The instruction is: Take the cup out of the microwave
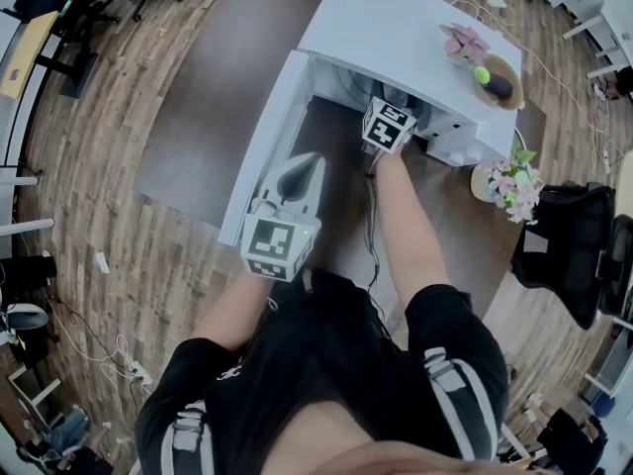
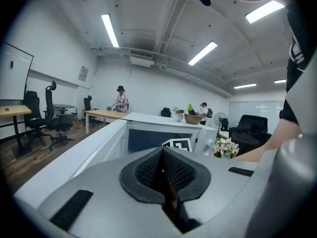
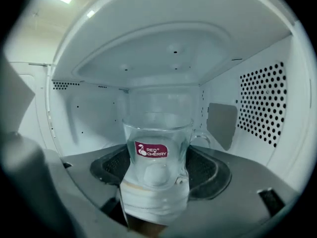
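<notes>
The left gripper (image 1: 309, 164) hung by the open microwave door (image 1: 265, 142), its fingers (image 2: 148, 170) pressed together on nothing. Further right, the right gripper (image 3: 157, 170) reached inside the microwave (image 3: 257, 108) — its fingers (image 3: 210, 170) clamped on the sides of the clear glass cup (image 3: 157, 135), upright in the cavity, handle to the right.
</notes>
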`<action>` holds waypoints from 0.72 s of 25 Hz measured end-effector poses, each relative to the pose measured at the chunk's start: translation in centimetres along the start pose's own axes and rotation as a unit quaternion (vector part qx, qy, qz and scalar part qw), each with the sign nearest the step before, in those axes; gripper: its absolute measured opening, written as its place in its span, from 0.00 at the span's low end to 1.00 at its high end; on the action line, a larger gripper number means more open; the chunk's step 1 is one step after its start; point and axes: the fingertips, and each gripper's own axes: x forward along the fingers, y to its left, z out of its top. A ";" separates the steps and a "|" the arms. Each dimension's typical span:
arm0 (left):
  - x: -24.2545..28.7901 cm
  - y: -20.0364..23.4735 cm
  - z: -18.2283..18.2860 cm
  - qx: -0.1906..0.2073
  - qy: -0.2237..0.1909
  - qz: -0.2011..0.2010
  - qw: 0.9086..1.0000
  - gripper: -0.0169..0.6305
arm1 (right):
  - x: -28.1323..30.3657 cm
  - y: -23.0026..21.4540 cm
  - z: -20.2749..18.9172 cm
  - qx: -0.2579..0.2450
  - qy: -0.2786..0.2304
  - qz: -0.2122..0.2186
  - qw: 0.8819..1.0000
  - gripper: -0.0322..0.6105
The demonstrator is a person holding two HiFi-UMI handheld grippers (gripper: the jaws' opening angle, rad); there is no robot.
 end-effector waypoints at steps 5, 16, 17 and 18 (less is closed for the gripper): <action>-0.6 -0.9 0.4 0.004 -0.007 -0.012 1.000 0.03 | -3.1 1.2 -0.8 -0.011 -0.007 0.017 1.000 0.59; -3.4 -2.3 1.8 0.017 -0.027 -0.026 0.999 0.03 | -11.5 4.3 -0.3 -0.030 -0.044 0.076 0.996 0.59; -3.7 -2.3 2.0 0.017 -0.029 -0.027 0.999 0.03 | -12.4 4.3 0.0 -0.029 -0.051 0.076 0.995 0.59; -3.9 -2.4 2.1 0.017 -0.031 -0.027 0.999 0.03 | -13.5 4.3 0.4 -0.026 -0.057 0.076 0.995 0.59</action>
